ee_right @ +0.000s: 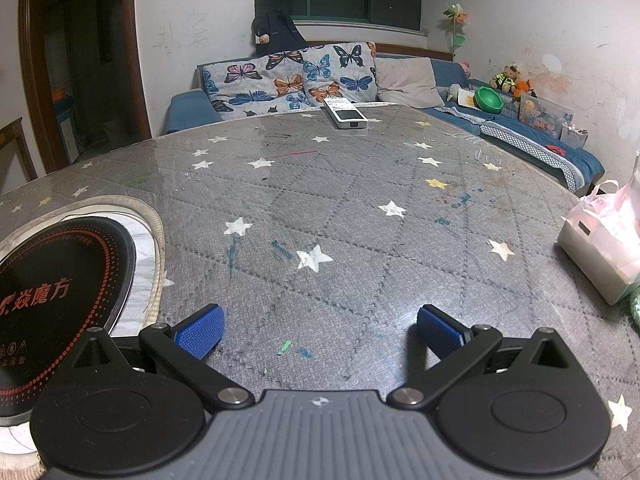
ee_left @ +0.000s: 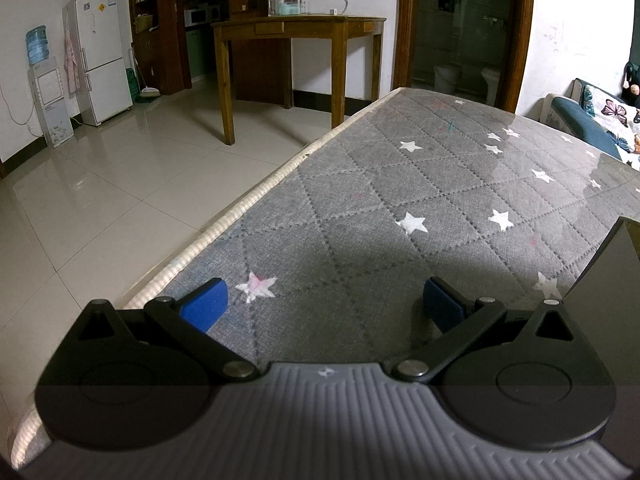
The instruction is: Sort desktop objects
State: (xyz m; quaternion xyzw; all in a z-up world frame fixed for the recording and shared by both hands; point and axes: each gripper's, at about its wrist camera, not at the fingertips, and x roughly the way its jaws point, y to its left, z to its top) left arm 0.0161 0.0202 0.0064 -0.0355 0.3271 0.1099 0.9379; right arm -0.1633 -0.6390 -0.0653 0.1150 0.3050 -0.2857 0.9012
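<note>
Remote control (ee_right: 345, 114), white, lies at the far edge of the table (ee_right: 360, 208), upper centre of my right wrist view, just before the butterfly cushions; I judge it the likeliest thing to sort, since little else loose sits on the star-print cover. A pink-and-white bag (ee_right: 604, 240) stands at the right edge of that frame, and the black induction plate (ee_right: 60, 292) is set into a cut-out at lower left, so I take it as fixed. My right gripper (ee_right: 318, 330) hangs low over bare cloth, blue pads spread wide, holding nothing. My left gripper (ee_left: 324, 306) is likewise wide open and empty, near the table's left rim in its own view, with only stars before it and a dark panel (ee_left: 608, 268) at the right edge. Both sit well short of the remote; nothing is grasped yet.
</note>
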